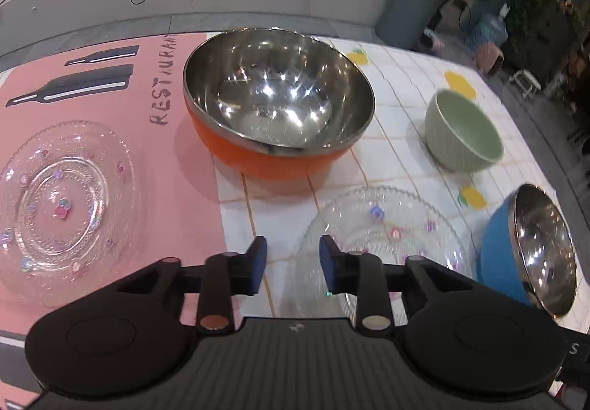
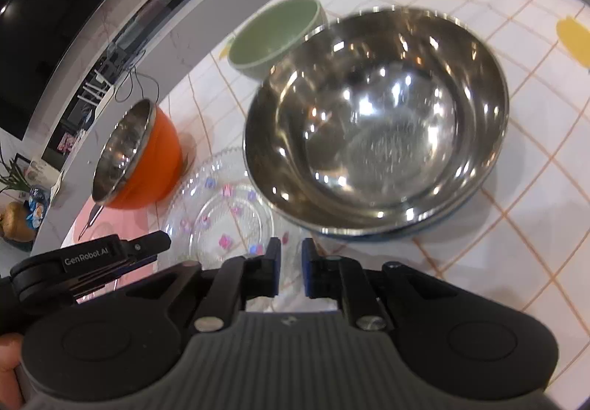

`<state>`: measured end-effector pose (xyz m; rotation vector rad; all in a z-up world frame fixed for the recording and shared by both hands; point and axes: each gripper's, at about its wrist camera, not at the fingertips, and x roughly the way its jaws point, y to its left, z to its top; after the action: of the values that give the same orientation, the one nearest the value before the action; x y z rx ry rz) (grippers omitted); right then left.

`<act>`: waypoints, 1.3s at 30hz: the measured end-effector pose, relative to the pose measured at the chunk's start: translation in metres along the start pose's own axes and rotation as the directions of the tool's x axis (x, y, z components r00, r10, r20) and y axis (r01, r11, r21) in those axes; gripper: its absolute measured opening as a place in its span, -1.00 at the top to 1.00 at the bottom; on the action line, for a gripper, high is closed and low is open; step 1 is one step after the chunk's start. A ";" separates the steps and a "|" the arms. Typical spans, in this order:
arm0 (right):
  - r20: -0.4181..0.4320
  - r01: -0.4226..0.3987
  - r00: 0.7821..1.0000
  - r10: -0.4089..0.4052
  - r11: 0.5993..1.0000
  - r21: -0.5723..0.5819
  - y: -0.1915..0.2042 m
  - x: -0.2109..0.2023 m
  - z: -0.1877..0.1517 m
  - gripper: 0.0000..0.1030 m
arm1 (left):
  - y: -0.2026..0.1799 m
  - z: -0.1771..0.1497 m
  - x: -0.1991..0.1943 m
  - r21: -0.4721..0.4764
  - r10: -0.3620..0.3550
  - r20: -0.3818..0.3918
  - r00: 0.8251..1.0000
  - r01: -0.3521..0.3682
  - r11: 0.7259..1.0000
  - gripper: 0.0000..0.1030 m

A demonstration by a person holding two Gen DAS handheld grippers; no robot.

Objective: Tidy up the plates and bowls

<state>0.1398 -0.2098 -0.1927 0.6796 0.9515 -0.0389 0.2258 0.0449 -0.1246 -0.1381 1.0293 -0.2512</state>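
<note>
Left gripper (image 1: pixel 293 264) nearest, jaws apart, empty, above a glass plate (image 1: pixel 383 244); second glass plate (image 1: pixel 61 205), orange bowl (image 1: pixel 278 104), green bowl (image 1: pixel 462 131) all separate. Right gripper (image 2: pixel 291 264) narrowly apart, empty, before blue bowl (image 2: pixel 376 122). Nothing stacked yet.

Large bowl (image 1: pixel 279 104) straddles the placemat (image 1: pixel 110 152) edge (plate (image 1: pixel 61 203) left), seemingly.

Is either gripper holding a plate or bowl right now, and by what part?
Nothing is held. The left gripper and right gripper both have empty gaps between their pads, above the glass plate.
</note>
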 end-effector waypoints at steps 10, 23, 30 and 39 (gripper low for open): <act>0.002 -0.004 1.000 0.004 1.000 0.009 0.000 0.008 0.003 0.87 | -0.010 -0.009 0.004 0.016 -0.008 0.061 0.998 0.007 1.000 0.65; 0.011 -0.053 0.999 0.053 0.997 -0.054 0.002 -0.009 0.006 0.89 | -0.005 -0.026 -0.027 -0.005 -0.006 0.087 0.996 0.007 1.000 0.77; 0.011 -0.102 0.995 0.104 0.987 -0.121 0.012 -0.036 -0.001 0.90 | 0.000 -0.050 -0.068 -0.103 0.020 0.138 0.990 -0.005 0.995 0.77; -0.084 -0.188 0.981 0.174 0.960 -0.208 0.013 -0.071 -0.031 0.90 | 0.006 -0.102 -0.123 -0.240 0.070 0.156 0.985 -0.031 0.970 0.77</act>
<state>0.0788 -0.2002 -0.1439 0.5669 0.9364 0.2465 0.0786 0.0839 -0.0766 -0.3433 0.8951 -0.0679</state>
